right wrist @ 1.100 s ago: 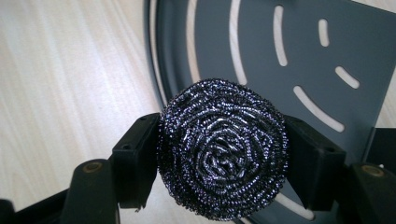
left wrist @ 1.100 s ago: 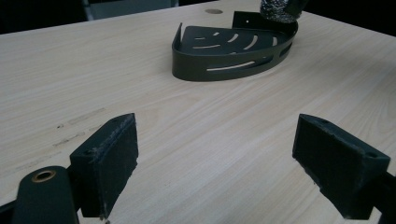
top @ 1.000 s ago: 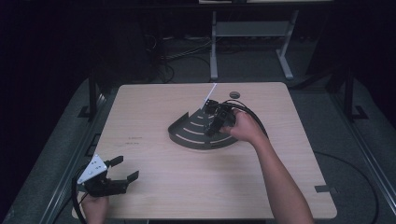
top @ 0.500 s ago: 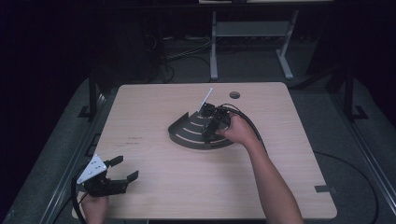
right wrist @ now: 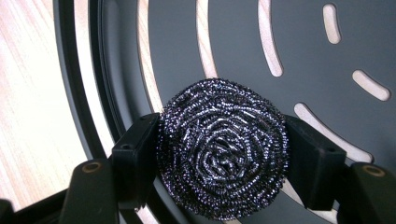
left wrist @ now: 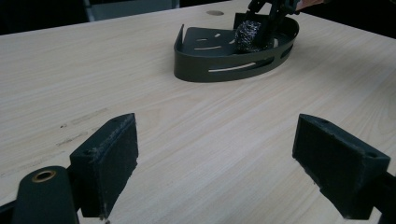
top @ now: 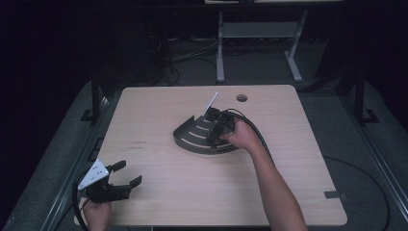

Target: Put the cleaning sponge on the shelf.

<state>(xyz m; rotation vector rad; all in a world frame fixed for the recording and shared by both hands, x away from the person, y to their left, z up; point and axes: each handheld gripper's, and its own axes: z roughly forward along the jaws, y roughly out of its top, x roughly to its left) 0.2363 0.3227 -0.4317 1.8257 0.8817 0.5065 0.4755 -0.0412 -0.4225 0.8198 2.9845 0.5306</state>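
A dark, fan-shaped slotted tray (top: 192, 142) lies on the wooden table, right of centre. My right gripper (top: 219, 126) reaches down into it from the right, held by a hand. In the right gripper view this gripper (right wrist: 222, 144) is shut on a round steel-wool scourer (right wrist: 222, 154), just above the tray's slotted floor (right wrist: 327, 56). The left gripper view shows the scourer (left wrist: 247, 36) inside the tray (left wrist: 224, 70) at the far side. My left gripper (top: 126, 174) rests near the table's front left corner, open (left wrist: 215, 158), with nothing between its pads.
A small round hole (top: 241, 97) sits in the table behind the tray. Bare wood (top: 192, 192) stretches between the tray and the left gripper. Beyond the table, a metal stand (top: 260, 33) and cables lie on the dark floor.
The right gripper with the scourer has shifted slightly left and lower into the tray. The left gripper has stayed put.
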